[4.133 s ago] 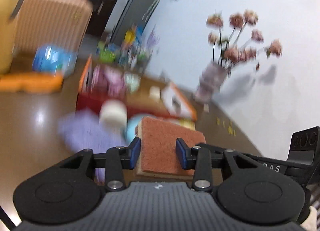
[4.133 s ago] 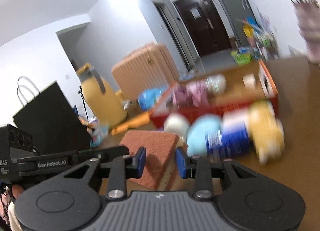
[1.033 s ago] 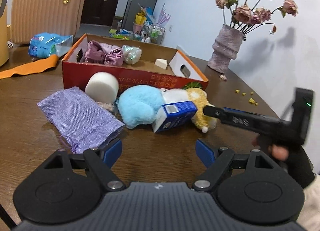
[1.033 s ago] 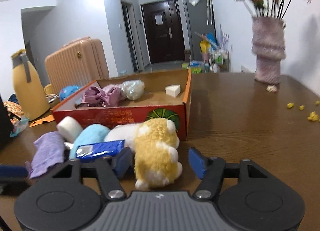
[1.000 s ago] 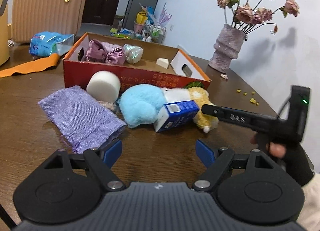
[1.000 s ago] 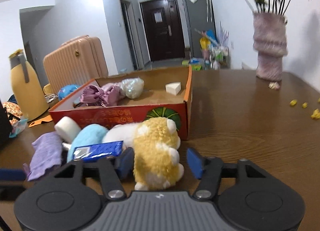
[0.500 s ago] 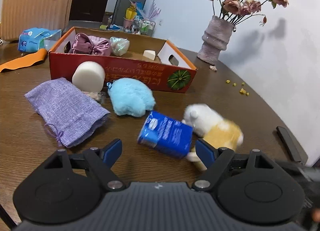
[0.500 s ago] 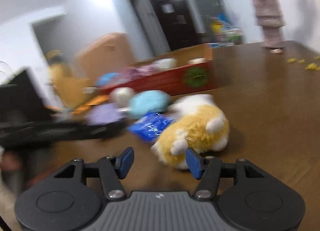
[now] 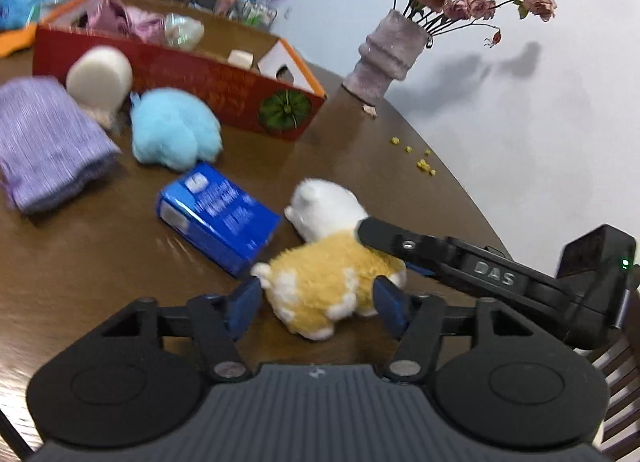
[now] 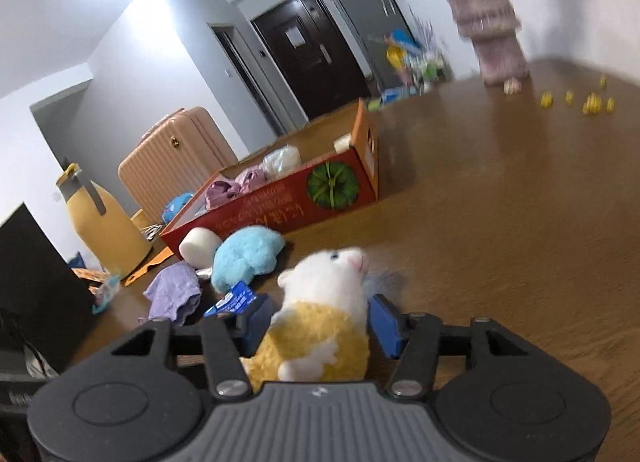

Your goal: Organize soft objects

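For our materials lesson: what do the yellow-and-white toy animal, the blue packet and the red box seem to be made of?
Toy animal: plush fabric, matte, judging by its fluffy pile; filling unseen.
Blue packet: probably thin plastic film, since it shows a glossy sheen and printed white labels.
Red box: likely cardboard, with plain brown inner walls, a printed red outside and folded flaps.

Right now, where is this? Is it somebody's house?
Most likely a home, probably a living or dining room. A wooden table holds a vase of dried flowers, a suitcase stands on the floor, and a dark front door shows behind.
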`<state>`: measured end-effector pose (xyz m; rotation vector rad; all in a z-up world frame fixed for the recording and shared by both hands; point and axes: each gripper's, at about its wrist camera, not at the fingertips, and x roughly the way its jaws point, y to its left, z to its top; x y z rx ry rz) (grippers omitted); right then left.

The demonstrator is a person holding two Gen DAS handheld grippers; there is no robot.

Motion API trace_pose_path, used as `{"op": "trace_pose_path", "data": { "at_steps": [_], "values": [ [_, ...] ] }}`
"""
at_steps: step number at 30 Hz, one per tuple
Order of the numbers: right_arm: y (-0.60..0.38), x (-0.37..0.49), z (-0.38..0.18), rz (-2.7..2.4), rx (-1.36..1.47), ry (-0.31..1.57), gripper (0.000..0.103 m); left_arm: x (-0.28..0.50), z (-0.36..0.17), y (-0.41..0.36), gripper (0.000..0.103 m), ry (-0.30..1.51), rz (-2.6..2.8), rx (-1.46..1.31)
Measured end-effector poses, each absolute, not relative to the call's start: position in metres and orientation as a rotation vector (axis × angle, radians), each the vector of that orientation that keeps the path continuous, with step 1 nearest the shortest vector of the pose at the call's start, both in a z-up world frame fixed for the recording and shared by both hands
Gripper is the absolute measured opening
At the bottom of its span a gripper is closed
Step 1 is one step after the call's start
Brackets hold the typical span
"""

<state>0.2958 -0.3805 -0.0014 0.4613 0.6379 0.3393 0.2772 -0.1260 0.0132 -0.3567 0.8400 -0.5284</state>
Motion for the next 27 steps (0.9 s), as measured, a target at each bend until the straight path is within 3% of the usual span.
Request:
{"op": "trace_pose_path", "data": {
  "at_steps": [3,6,10,17,23,27],
  "values": [
    [-0.376,0.279,-0.001,0.359,0.471,0.66,0.044,0.27,0.012,-0.123,0.048,0.86,-0.532,-0.35],
    [-0.374,0.245,0.004,0.398,0.481,0.666,0.044,0.251,0.015,-0.109,0.048,0.876,-0.572,-0.337],
    [-0.375,0.225,0.004,0.384,0.51,0.659,0.045,0.237,0.01,-0.095,0.057,0.883,-0.554,-0.372],
    [-0.372,0.227,0.001,0.391,0.499,0.68,0.051,0.243,0.005,-0.097,0.054,0.889,-0.561,-0.41],
    [-0.374,0.233,-0.003,0.405,0.529,0.697,0.049,0.248,0.007,-0.104,0.052,0.877,-0.578,-0.392],
    [-0.375,0.246,0.025,0.423,0.507,0.622,0.049,0.265,0.031,-0.103,0.051,0.796,-0.608,-0.413]
  ]
}}
